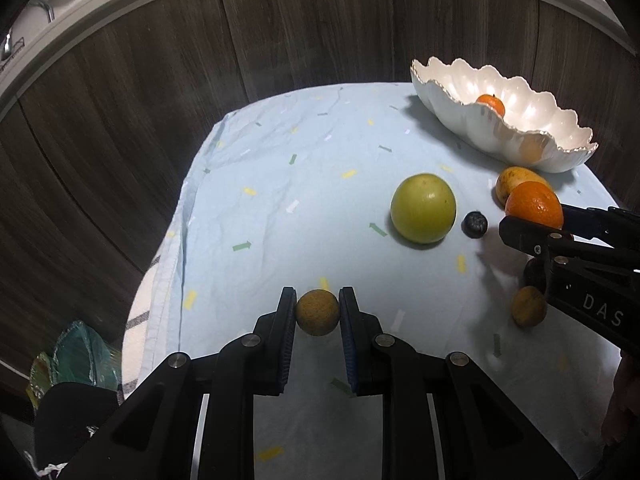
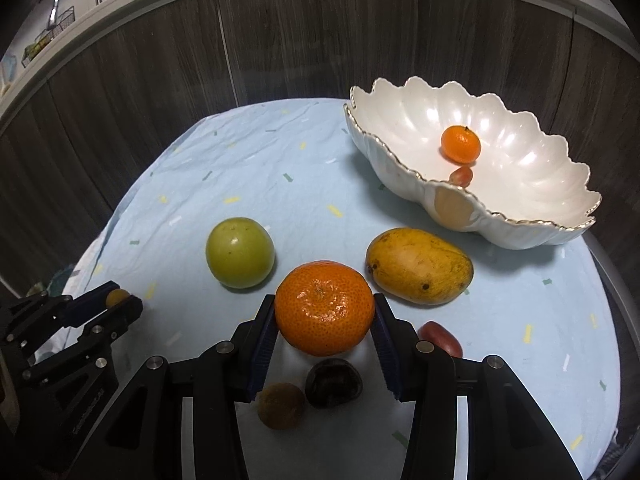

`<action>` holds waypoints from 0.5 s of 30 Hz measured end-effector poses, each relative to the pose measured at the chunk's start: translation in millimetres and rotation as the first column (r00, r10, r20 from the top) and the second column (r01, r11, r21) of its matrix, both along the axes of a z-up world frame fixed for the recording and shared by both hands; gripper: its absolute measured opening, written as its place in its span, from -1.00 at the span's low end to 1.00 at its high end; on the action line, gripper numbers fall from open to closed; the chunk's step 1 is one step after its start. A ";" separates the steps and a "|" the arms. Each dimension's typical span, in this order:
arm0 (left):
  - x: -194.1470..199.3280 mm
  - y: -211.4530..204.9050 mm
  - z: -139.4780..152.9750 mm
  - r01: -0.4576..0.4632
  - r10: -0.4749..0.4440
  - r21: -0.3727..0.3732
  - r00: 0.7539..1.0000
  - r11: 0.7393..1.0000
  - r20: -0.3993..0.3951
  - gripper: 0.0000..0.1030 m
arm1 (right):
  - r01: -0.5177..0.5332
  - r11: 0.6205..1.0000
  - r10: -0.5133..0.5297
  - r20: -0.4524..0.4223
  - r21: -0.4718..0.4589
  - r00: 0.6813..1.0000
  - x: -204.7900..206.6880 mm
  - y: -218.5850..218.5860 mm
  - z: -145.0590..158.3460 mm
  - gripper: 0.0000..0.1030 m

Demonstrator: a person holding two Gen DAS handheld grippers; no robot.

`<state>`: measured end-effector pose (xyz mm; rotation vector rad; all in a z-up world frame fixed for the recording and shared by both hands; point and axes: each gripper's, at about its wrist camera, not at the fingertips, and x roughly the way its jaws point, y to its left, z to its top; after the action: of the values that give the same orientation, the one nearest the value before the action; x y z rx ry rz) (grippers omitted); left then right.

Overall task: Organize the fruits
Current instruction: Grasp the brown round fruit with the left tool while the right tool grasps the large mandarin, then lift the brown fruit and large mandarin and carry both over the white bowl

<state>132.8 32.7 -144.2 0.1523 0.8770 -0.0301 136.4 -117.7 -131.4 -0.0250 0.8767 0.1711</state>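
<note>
My left gripper point(image 1: 317, 312) is shut on a small brownish-yellow round fruit point(image 1: 317, 312) above the pale blue cloth. My right gripper point(image 2: 325, 312) is shut on a large orange point(image 2: 325, 308), also seen in the left wrist view point(image 1: 534, 204). A white scalloped bowl point(image 2: 400, 168) at the back right holds a small tangerine point(image 2: 460, 144) and a small reddish fruit point(image 2: 461, 176). A green apple point(image 2: 240, 253), a yellow mango point(image 2: 420, 266), and a dark blue round fruit point(image 1: 475, 224) lie on the cloth.
Under my right gripper lie a dark round fruit point(image 2: 333, 383), a brownish fruit point(image 2: 280, 405) and a red oblong fruit point(image 2: 440, 338). A dark wood-panel wall point(image 2: 280, 40) curves behind the table. A green bag point(image 1: 80, 356) lies off the table's left edge.
</note>
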 end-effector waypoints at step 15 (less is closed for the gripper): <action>-10.0 -3.7 23.3 -0.010 0.010 0.004 0.999 1.000 0.037 -0.57 | 0.013 1.000 -0.013 0.039 0.001 0.999 -10.6 -7.5 24.4 -0.09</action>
<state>122.7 29.0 -120.9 0.1524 0.8410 -0.0160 125.8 -125.2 -106.9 -0.0214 0.8374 0.1582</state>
